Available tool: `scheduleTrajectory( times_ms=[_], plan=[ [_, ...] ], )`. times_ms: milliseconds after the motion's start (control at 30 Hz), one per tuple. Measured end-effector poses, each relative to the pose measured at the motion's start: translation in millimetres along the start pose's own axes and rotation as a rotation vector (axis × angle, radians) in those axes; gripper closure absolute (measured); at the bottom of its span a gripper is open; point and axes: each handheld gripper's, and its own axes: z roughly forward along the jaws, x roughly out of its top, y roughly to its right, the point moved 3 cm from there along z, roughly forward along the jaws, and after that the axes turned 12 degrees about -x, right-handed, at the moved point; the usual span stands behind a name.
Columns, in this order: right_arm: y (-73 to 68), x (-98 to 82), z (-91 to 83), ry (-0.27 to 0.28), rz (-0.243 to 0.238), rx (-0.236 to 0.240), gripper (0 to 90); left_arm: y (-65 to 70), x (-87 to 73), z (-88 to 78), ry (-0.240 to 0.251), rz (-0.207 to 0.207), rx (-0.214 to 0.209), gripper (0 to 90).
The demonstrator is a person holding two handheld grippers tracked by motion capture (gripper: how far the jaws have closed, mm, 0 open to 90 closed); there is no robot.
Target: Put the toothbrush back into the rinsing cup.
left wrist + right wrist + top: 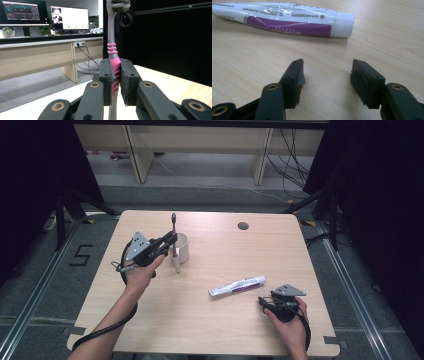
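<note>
A grey-and-pink toothbrush (113, 53) stands upright beside a white cup (182, 248); a white-and-purple toothpaste tube (237, 286) lies flat.

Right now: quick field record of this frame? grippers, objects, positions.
left gripper: shut on toothbrush, held upright beside cup
right gripper: open, empty, low over the table, just short of the tube
cup: white, upright, left-centre of table
toothpaste tube: lying flat, cap on
toothbrush head: up
</note>
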Motion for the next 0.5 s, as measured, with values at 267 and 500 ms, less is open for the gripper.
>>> scheduleTrajectory(
  times_ms=[267,500],
  plan=[
    [0.5,0.1,0.0,0.003,-0.005,-0.005,44.1,-0.2,-4.5,0.2,-0.013,0.000,-0.001,80.1],
    [0.5,0.1,-0.1,0.003,-0.004,-0.005,44.1,-0.6,-9.8,-0.6,-0.033,0.001,0.000,80.0]
  ],
)
